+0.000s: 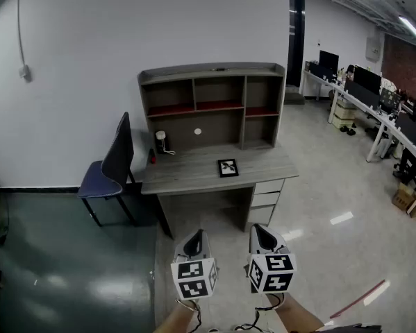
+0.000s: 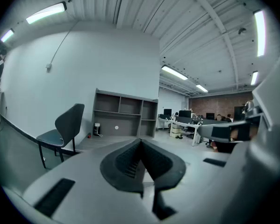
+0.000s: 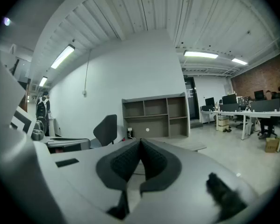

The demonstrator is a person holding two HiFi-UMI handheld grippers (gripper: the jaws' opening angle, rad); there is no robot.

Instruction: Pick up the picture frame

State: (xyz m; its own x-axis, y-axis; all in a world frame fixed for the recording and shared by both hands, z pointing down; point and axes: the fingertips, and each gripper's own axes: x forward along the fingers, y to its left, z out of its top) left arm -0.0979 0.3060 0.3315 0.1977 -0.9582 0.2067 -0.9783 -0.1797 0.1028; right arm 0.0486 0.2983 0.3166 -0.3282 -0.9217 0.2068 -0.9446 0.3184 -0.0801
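Start of the task, seen from the head and from both grippers. The picture frame (image 1: 228, 167) lies flat on the desk (image 1: 187, 179), right of the middle and near the front edge, below the shelf unit (image 1: 212, 107) that stands at the back of the desktop. A chair (image 1: 113, 166) stands at the desk's left end. The left gripper (image 1: 196, 239) and the right gripper (image 1: 262, 236) are held side by side over the floor, well short of the desk and pointed toward it. In each gripper view the two dark pads meet along a single seam, so both pairs of jaws are closed with nothing between them. The frame is too small to make out in either gripper view. No part of the task appears done: the frame is untouched. The approach to the desk, the opening of a pair of jaws, the grip and the lift all seem to remain.
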